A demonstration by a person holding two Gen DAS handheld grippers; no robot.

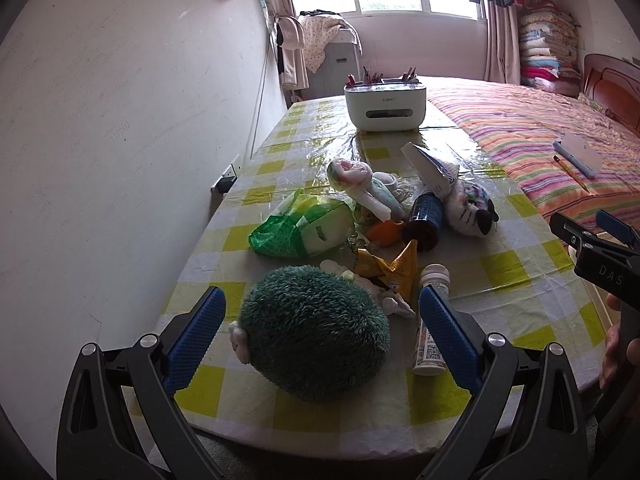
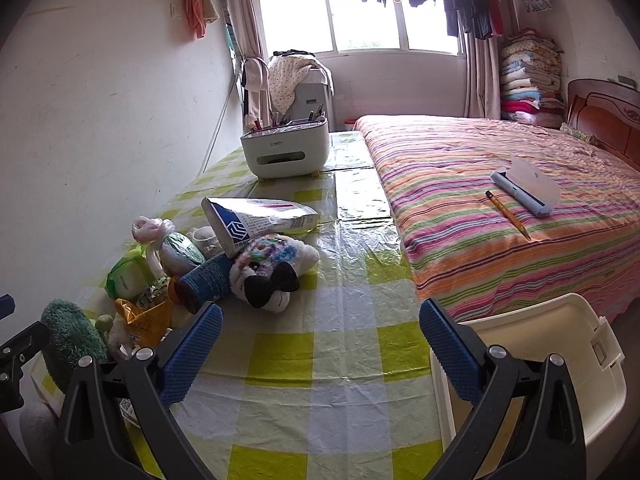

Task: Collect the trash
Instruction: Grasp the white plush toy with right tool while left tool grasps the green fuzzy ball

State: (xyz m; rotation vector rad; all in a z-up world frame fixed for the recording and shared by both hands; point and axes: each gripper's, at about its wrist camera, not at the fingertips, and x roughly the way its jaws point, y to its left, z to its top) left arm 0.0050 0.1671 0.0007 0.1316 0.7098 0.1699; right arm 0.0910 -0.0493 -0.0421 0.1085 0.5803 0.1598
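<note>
your left gripper (image 1: 322, 332) hangs released, its jaws spread either side of the green plush toy (image 1: 314, 332) on the checked tabletop (image 1: 500, 276). the yellow snack wrapper (image 1: 394, 270) and crumpled tissue (image 1: 394, 302) lie just behind it. your right gripper (image 2: 320, 340) gapes empty over bare cloth, the white bin (image 2: 560, 360) just beside its right finger.

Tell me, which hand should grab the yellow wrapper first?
Probably the left. The left gripper is open, right by the pile, with the yellow wrapper just ahead. The right gripper faces bare tablecloth near the bin.
</note>
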